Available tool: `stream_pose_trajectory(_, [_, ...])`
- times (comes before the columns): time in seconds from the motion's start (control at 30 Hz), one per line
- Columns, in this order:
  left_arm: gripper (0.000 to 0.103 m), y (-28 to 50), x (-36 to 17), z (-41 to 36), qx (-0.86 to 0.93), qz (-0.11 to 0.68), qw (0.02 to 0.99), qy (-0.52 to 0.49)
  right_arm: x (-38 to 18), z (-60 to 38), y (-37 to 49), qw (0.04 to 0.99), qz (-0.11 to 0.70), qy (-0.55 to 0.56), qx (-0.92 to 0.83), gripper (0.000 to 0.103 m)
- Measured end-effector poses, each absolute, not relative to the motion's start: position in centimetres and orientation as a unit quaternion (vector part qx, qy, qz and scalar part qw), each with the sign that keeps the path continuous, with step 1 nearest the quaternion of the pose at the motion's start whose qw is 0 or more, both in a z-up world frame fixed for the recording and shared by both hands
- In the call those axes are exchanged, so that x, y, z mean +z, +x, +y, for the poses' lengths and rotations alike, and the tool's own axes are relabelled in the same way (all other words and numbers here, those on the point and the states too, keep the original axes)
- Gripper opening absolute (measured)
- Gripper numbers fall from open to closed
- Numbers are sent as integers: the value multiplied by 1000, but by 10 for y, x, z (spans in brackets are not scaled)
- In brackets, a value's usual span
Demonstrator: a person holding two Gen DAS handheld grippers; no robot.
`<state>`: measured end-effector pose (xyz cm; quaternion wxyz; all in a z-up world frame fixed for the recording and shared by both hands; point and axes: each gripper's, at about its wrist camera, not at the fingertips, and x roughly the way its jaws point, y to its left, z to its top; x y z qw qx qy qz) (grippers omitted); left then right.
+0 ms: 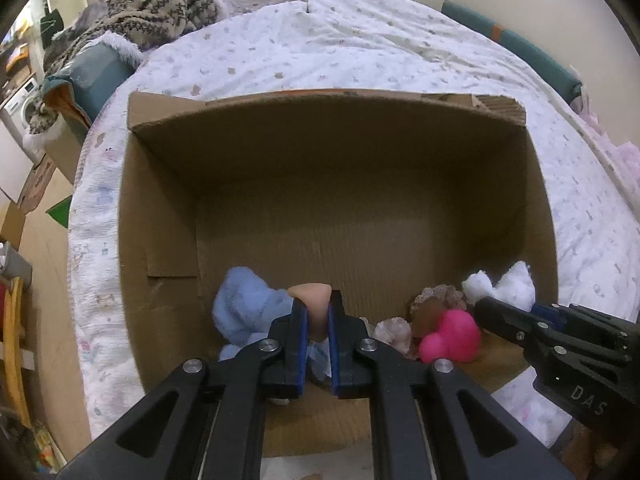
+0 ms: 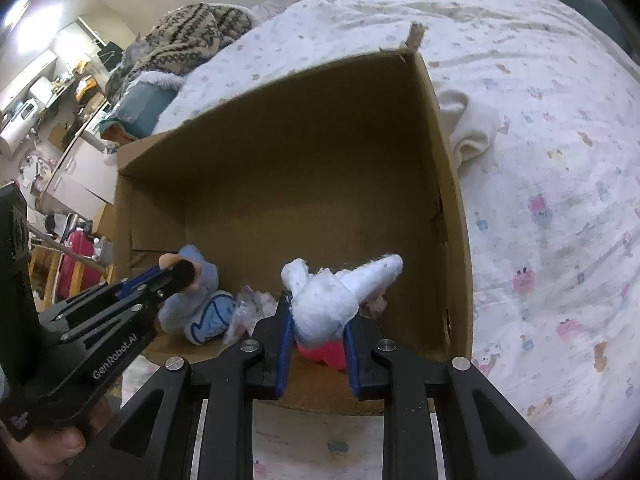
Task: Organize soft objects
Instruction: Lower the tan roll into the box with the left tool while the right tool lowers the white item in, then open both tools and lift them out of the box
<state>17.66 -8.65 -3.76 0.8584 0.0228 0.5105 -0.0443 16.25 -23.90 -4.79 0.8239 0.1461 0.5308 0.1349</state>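
Left gripper is clamped on a peach toy, holding it just over the box's near-left corner, above the blue plush lying on the floor there. Right gripper is pinched round a white plush, poised low over the near wall with a pink toy right beneath it. Both loads look carried in over the near edge, likely because that's the closest way in and the pile is already building there. In the left view the pink toy sits beside a brown frilly piece along that near wall. So the near strip is crowded, while the far half of the floor lies open, with tall walls all round. My read: a drop further in would spread things better. The box sits on the bed, a cream cloth just outside its right wall.
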Motion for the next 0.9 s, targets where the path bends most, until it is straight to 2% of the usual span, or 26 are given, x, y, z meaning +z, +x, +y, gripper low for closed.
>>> stream_pose_trajectory(0.37, [10, 178, -46, -89, -41, 520, 853, 22, -57, -237, 165, 815, 547, 140, 131, 24])
stream_pose_trajectory(0.43, [14, 179, -45, -88, -40, 521, 852, 21, -56, -237, 165, 816, 546, 141, 132, 24])
stream_pose_trajectory(0.67, [15, 173, -41, -89, -44, 522, 851, 23, -55, -243, 164, 818, 540, 149, 130, 25])
stream_pose_trajectory(0.77, [23, 169, -38, -91, -41, 519, 853, 31, -53, -247, 163, 819, 535, 160, 131, 25])
stream_pose_trajectory(0.9, [49, 167, -32, -88, -23, 510, 859, 36, -52, -250, 162, 821, 532, 166, 127, 28])
